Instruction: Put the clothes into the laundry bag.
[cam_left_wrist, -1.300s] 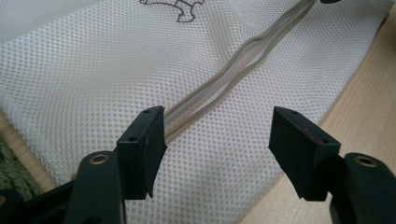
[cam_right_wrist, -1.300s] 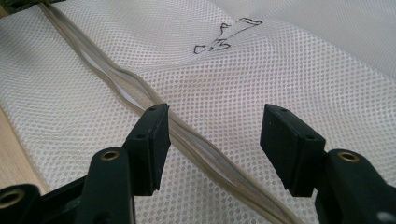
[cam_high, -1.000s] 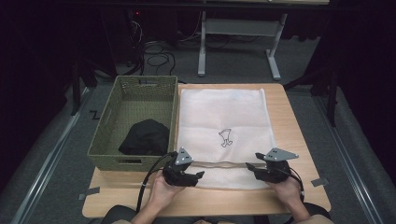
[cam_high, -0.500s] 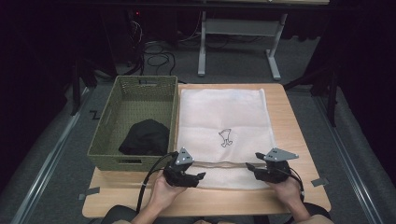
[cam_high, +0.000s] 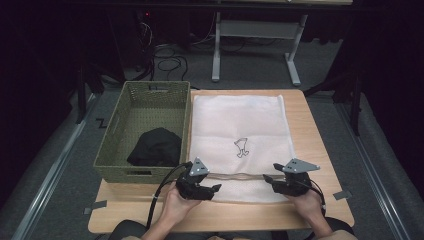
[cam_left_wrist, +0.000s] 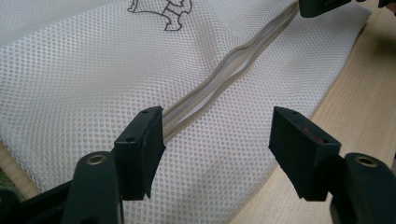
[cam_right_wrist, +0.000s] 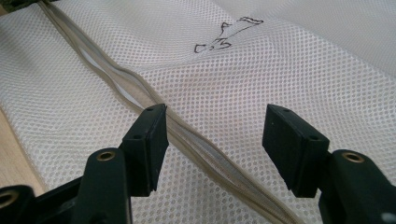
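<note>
White mesh bag (cam_high: 240, 137) lies flat on the table (cam_high: 320, 150), zipper (cam_left_wrist: 224, 77) facing the person, likely so it can be opened. Left gripper (cam_left_wrist: 217, 140) open, zipper end just inside its left finger (cam_left_wrist: 140, 149). Right gripper (cam_right_wrist: 212, 140) open, zipper passing under its left finger (cam_right_wrist: 147, 144). Beyond both: small printed drawing (cam_high: 242, 147), no readable text. Basket (cam_high: 115, 145) holds black cloth (cam_high: 155, 147), far left.
</note>
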